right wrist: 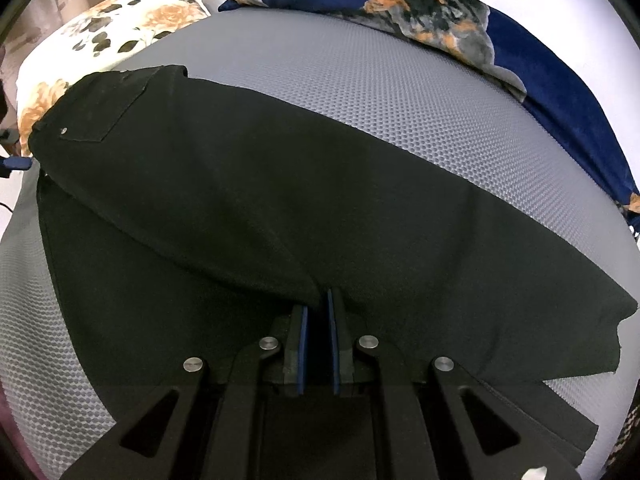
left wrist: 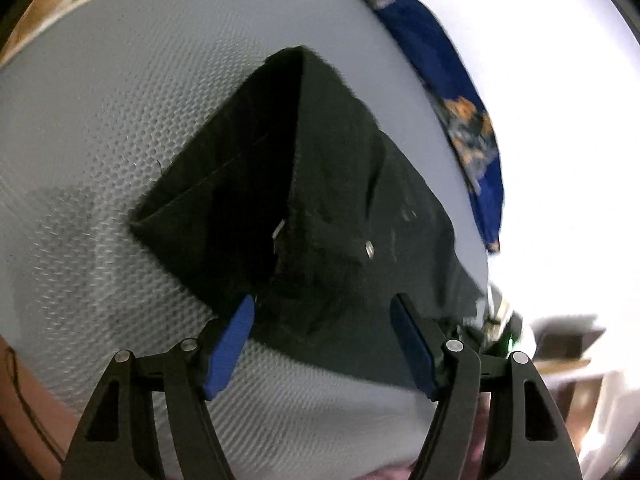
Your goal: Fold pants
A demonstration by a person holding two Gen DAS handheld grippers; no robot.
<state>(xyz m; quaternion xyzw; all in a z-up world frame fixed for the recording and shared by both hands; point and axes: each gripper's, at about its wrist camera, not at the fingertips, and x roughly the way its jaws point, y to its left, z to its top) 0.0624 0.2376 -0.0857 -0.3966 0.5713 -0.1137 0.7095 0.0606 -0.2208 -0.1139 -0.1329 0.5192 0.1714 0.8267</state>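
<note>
So in the left wrist view, the left gripper [left wrist: 322, 318] has its fingers spread apart, pinching nothing; the black pants [left wrist: 304, 200] lie on the bed [left wrist: 100, 140] toward 12 o'clock. Right wrist view: the right gripper [right wrist: 318, 312] looks clamped on the pants [right wrist: 240, 200] fold at 12 o'clock, probably pinning it.

Your right tool [right wrist: 318, 312] is pinched tight on a fold of the black pants [right wrist: 240, 208], which lie doubled across the grey textured mattress [right wrist: 380, 92]. Beyond them you see a floral pillow [right wrist: 120, 28] and a blue floral blanket [right wrist: 520, 52].
</note>
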